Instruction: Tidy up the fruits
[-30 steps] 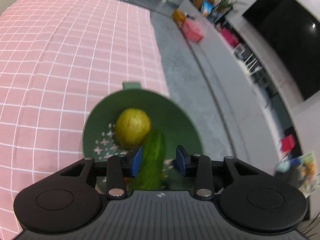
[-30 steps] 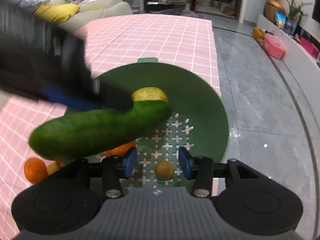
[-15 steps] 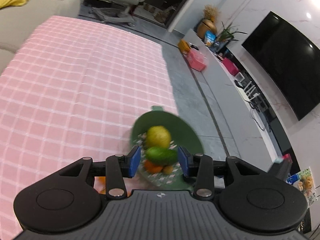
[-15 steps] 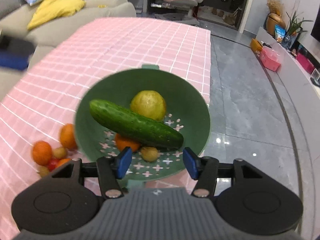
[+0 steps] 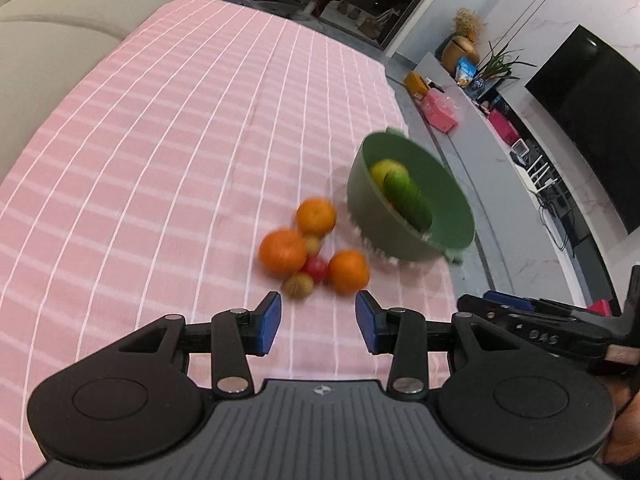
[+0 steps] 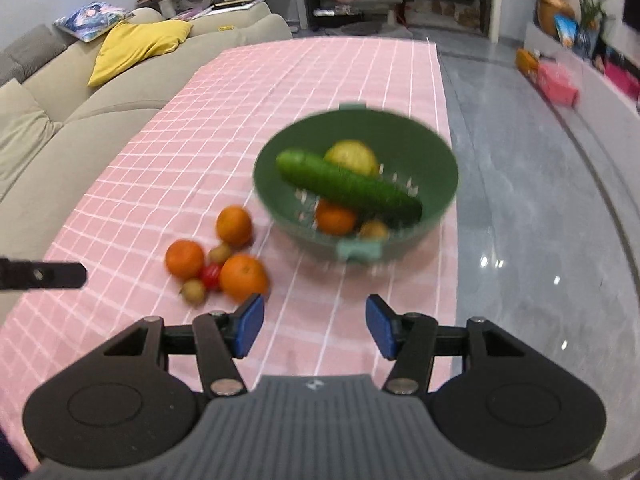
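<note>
A green colander bowl (image 5: 448,204) (image 6: 434,160) stands near the table's right edge. In it lie a cucumber (image 6: 348,186) (image 5: 408,200), a yellow fruit (image 6: 352,155) (image 5: 384,169), an orange (image 6: 335,218) and a small brown fruit (image 6: 374,230). Left of the bowl sits a loose cluster: three oranges (image 5: 282,252) (image 6: 243,276), a red tomato (image 5: 316,270) (image 6: 211,275) and two small brown fruits (image 5: 298,285). My left gripper (image 5: 318,322) hovers open and empty just short of the cluster. My right gripper (image 6: 315,328) (image 5: 520,312) is open and empty, short of the bowl.
A pink checked cloth (image 5: 180,160) covers the table. A beige sofa (image 6: 60,120) with a yellow cushion (image 6: 136,44) runs along its left side. Grey floor (image 6: 520,200) lies past the right edge, close to the bowl.
The left gripper let go of the cucumber, which now lies in the bowl. Both grippers drew back from the bowl, the left one swinging left toward the loose cluster, and the right jaws widened.
</note>
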Motion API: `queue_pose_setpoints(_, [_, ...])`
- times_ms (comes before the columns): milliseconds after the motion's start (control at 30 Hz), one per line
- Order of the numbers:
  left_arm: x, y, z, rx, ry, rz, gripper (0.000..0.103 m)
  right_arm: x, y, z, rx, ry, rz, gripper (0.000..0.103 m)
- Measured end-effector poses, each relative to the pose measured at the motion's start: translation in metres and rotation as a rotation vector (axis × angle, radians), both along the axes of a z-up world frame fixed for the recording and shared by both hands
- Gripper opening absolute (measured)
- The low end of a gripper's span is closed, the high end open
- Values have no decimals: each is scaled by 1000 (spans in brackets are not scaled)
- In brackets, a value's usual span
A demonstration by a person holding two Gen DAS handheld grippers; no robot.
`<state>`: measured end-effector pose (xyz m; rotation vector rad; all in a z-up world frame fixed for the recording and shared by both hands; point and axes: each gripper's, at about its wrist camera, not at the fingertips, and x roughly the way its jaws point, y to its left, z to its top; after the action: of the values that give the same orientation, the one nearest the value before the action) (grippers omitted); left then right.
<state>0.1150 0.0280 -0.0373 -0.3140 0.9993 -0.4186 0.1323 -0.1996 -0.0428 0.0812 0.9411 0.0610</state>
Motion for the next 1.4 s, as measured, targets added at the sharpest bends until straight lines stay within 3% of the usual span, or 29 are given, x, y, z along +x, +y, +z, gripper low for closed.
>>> queue_pose_setpoints(167, [-23, -3, -12, 63, -5, -40, 48, -15, 5, -7, 52, 31, -28, 54])
queue_pose_setpoints(300, [-34, -14, -21, 141, -34, -88, 49, -10, 7, -18, 55, 57, -52, 54])
queue_pose_setpoints(433, [-34, -18, -26, 166, -43, -109, 53, -2, 8, -24, 85, 66, -64, 54])
queue_pose_setpoints(933, [-6, -24, -55, 182, -16, -120, 55, 33, 31, -50, 82, 94, -35, 54])
queue_pose_setpoints(1200, [15, -31, -61, 235, -56, -154, 55, 57, 35, -59, 114, 81, -67, 54])
queue_pose_setpoints(1400, [40, -25, -58, 205, -73, -135, 55, 68, 34, -68, 155, 93, -97, 54])
